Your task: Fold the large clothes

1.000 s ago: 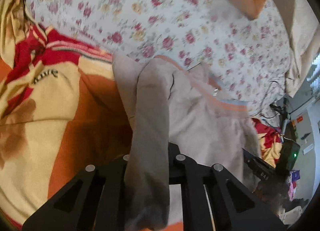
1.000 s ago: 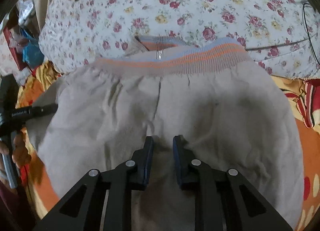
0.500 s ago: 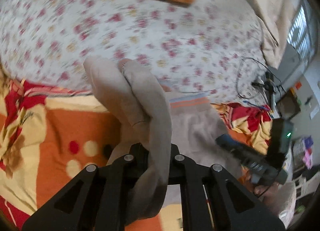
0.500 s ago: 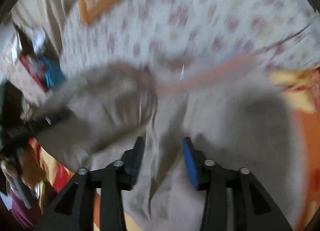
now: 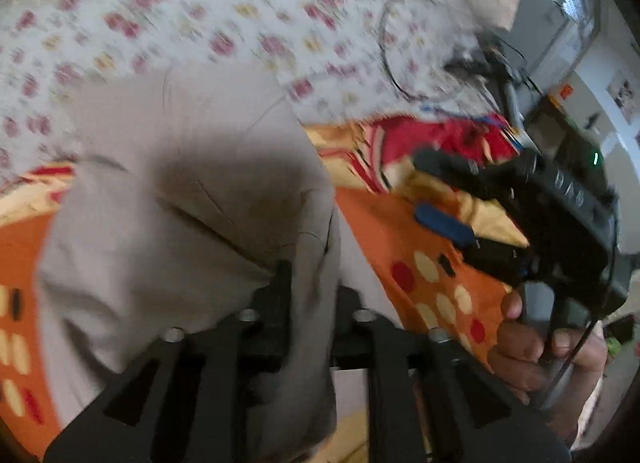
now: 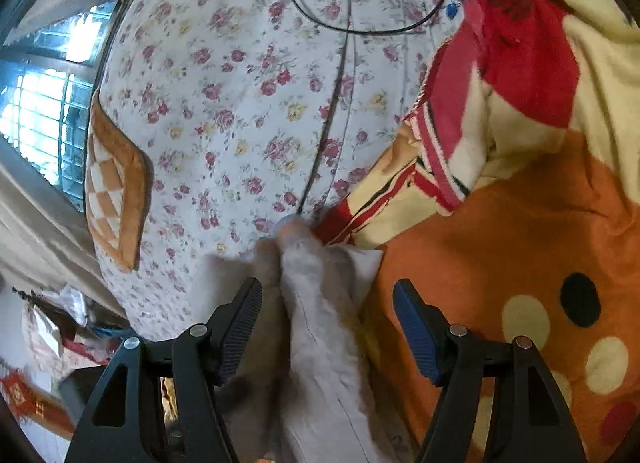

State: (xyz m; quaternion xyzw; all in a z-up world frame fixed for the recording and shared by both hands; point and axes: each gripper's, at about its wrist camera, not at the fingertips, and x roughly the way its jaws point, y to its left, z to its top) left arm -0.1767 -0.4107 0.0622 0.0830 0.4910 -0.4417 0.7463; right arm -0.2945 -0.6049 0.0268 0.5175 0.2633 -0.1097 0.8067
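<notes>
So that a fold can be laid, the garment (image 5: 192,199) is clenched by the left gripper (image 5: 310,295); the right gripper (image 5: 452,199), at three o'clock, is released.

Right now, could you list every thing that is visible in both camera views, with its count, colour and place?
Garment: one, beige-grey, lying on the blanket, its edge between the left fingers.
Blanket: one, orange, red and cream with dots, under the garment.
Bedsheet: one, white with red flowers, behind the garment.
Cable: one, black, looped on the bedsheet.
Cushion: one, orange checked, at the sheet's left edge.
Window: one, bright, far left.
Left gripper: black, shut on the garment.
Right gripper: black, blue pads, open over the garment.
Hand: one, holding the right gripper's handle.
</notes>
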